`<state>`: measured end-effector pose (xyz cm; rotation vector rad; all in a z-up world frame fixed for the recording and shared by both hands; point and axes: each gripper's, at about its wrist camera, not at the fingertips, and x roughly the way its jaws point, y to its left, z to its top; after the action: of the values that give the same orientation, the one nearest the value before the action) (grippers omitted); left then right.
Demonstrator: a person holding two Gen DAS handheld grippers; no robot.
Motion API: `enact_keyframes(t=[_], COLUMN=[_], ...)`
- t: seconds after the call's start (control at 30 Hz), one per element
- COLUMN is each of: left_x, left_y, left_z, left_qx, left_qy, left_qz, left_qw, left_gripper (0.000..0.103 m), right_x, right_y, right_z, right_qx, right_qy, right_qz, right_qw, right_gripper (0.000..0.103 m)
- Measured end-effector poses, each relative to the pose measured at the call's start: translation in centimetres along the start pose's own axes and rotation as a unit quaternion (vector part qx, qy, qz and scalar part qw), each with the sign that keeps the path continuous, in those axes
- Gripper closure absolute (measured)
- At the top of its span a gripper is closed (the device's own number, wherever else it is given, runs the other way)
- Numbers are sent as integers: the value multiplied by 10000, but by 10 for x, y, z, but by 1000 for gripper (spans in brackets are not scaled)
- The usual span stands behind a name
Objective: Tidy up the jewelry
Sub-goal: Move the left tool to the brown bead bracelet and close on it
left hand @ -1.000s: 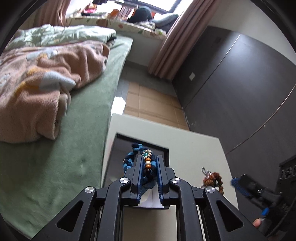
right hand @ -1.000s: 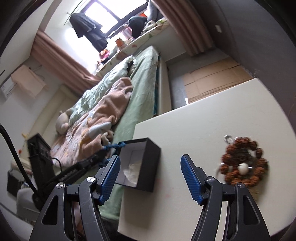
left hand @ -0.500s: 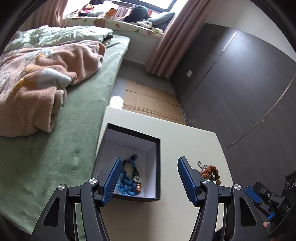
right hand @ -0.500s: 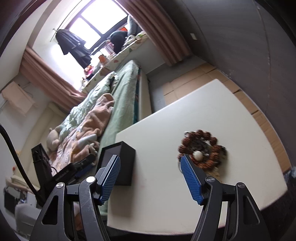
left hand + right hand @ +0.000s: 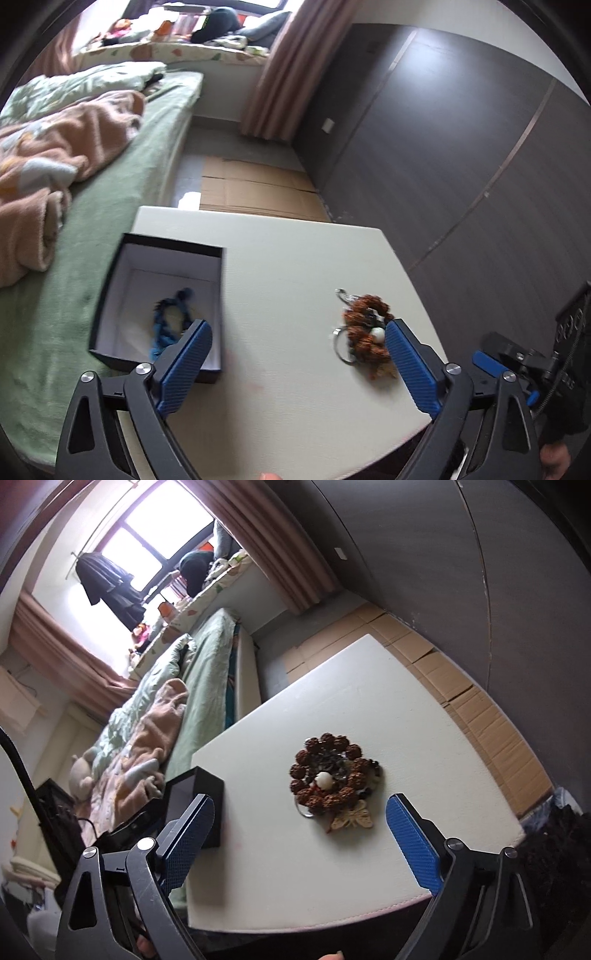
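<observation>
Matte white desk [image 5: 288, 266] under both my grippers, smooth and bare apart from two things. Near its left edge, hard by the bed, sits a black box [image 5: 110, 299] with a white lining, square and open-topped; a blue braided bracelet [image 5: 162, 325] lies coiled on its floor. Toward the right edge lies a ring of knobbly brown seed beads [image 5: 332, 771], rough and wrinkled, wound around a single white bead and some darker small ones, with a pale butterfly-shaped charm [image 5: 352, 818] at its near side and a thin metal ring [image 5: 341, 341] beside it.

My left gripper [image 5: 299, 363] hangs over the bare desk between box and beads; its ribbed blue fingers [image 5: 184, 365] are spreading and nearly full wide, with nothing held. My right gripper [image 5: 299, 842] hovers just short of the beads, its fingers also opening wide, empty.

Nothing blocks the beads. Left of the desk runs a bed [image 5: 110, 206] with a green sheet and a fluffy peach blanket [image 5: 48, 147]. Flattened cardboard [image 5: 255, 192] covers the floor past the far edge, and dark wood-grain panels [image 5: 461, 147] close the right side.
</observation>
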<state>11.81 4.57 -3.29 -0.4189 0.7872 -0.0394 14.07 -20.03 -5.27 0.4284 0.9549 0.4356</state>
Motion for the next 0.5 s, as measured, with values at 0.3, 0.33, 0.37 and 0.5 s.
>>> enact_keyframes(t=[0.3,0.33,0.37,0.5], left_x=[14,13,12,8], left_y=[-47,-52,-56,-78], left_z=[5,7,11,23], left_qx=[539,598,694,1025], left_qy=[185,131,64,-128], left_qz=[-29,-30,-19,-8], left_qw=[9984,9981,9976,9947], left_gripper=[1,1,1,0], right_x=[-9,-11,-14,-26], right_y=[-24,-28,-33,-50], right_z=[6,7,9,15], right_qx=[219,262,321,473], right_qy=[-227,-255,-301,-553], right_qz=[-228,-241,-250,-367], right_qw=[9992,9990,9987,9967], right_gripper=[0,0,0,0])
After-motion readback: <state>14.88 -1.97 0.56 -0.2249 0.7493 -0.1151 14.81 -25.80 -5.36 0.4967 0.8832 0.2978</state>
